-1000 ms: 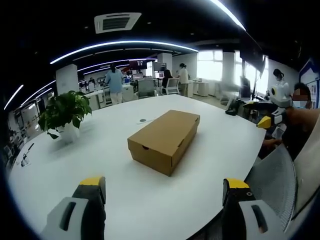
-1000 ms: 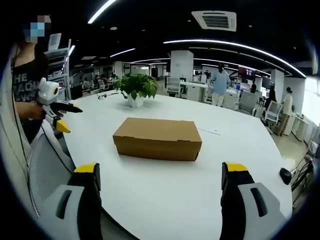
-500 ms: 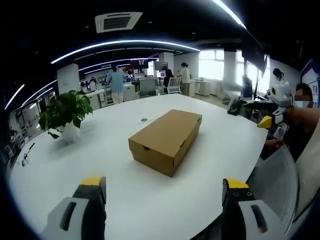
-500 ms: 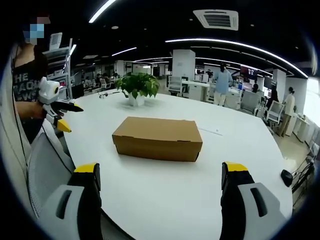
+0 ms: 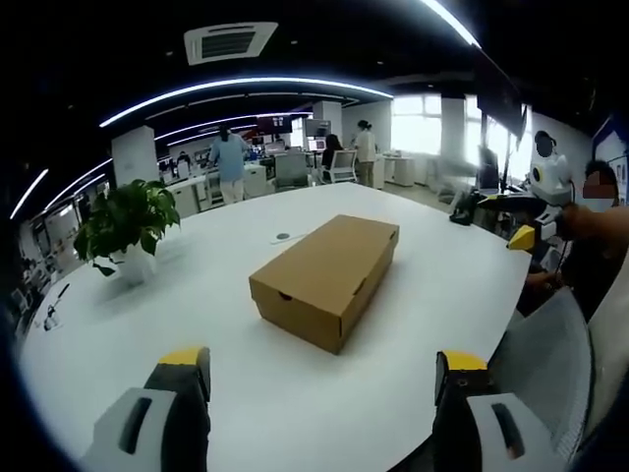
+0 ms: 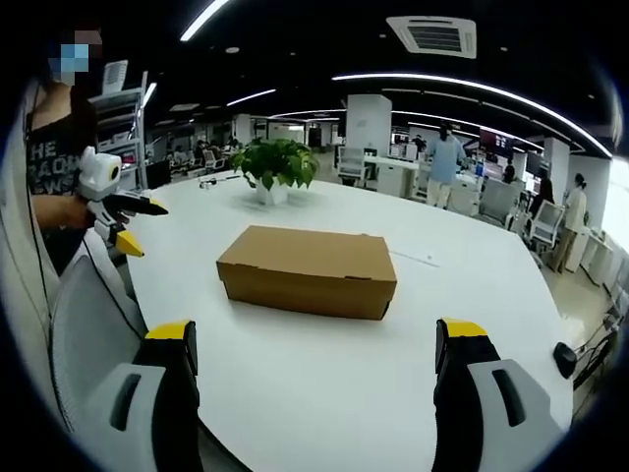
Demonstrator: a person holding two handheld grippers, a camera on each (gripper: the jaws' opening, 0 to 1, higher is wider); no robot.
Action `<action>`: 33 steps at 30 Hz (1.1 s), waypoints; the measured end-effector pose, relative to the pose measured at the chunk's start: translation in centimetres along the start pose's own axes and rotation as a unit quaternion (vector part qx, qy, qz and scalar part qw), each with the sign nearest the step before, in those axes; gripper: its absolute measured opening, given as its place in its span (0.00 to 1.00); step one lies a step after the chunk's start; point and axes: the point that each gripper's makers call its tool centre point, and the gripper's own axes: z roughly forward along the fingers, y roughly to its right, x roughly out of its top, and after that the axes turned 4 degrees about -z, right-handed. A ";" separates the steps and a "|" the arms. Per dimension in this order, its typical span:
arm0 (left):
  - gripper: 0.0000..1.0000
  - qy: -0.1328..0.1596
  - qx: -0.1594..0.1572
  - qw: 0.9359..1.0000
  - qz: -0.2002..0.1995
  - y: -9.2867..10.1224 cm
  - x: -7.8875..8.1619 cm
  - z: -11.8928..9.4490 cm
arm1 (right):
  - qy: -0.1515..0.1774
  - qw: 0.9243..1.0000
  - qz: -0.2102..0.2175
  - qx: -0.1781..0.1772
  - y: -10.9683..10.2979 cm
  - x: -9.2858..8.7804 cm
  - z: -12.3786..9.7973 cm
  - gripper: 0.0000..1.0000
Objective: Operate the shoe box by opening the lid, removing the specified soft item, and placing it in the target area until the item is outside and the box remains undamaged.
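A brown cardboard shoe box (image 5: pixel 326 275) (image 6: pixel 308 269) lies on the white table (image 5: pixel 177 324) (image 6: pixel 324 364) with its lid down. My left gripper (image 5: pixel 319 369) stands open over the table's near edge, well short of the box, with nothing between its yellow-tipped jaws. My right gripper (image 6: pixel 316 339) is open too, also some way back from the box. The left gripper appears at the left of the right gripper view as a white body with yellow tips (image 6: pixel 123 211); the right gripper appears at the right of the left gripper view (image 5: pixel 521 216).
A potted green plant (image 5: pixel 126 224) (image 6: pixel 273 165) stands on the table beyond the box. A mesh chair back (image 5: pixel 545 364) (image 6: pixel 84 324) sits at the table's edge by the person. Desks, chairs and several people fill the office behind.
Both views have shifted slightly with the hands. The box stays put with its lid down, and both grippers remain open.
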 end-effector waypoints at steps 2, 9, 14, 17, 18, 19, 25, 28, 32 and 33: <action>0.96 0.001 0.001 1.000 -0.001 0.0 0.1 0.2 | -0.002 1.000 -0.001 0.002 0.3 0.0 0.1 0.96; 0.95 -0.003 0.000 1.000 0.000 0.3 0.3 0.9 | -0.008 1.000 -0.007 0.009 1.1 -0.3 0.6 0.96; 0.95 -0.007 0.003 1.000 0.000 0.2 -0.1 1.2 | -0.012 1.000 -0.011 0.015 1.2 -0.5 0.9 0.96; 0.95 -0.007 0.008 1.000 -0.006 -0.1 -0.2 1.4 | -0.015 1.000 -0.014 0.021 1.4 -0.6 1.2 0.96; 0.94 -0.007 0.010 1.000 -0.008 -0.1 -0.2 1.5 | -0.017 0.999 -0.015 0.024 1.5 -0.7 1.3 0.96; 0.94 -0.007 0.012 1.000 -0.010 -0.2 -0.3 1.6 | -0.017 0.999 -0.015 0.026 1.6 -0.7 1.5 0.96; 0.93 -0.006 0.019 1.000 -0.014 -0.3 -0.2 2.1 | -0.020 0.999 -0.021 0.036 2.0 -0.6 2.1 0.95; 0.92 -0.006 0.022 1.000 -0.017 -0.3 -0.2 2.5 | -0.022 0.999 -0.026 0.042 2.4 -0.7 2.5 0.95; 0.91 -0.009 0.027 0.999 -0.020 -0.5 -0.3 2.9 | -0.021 0.998 -0.027 0.047 2.9 -0.7 3.1 0.95; 0.91 -0.009 0.028 0.999 -0.020 -0.5 -0.3 3.0 | -0.021 0.998 -0.027 0.048 3.0 -0.7 3.2 0.95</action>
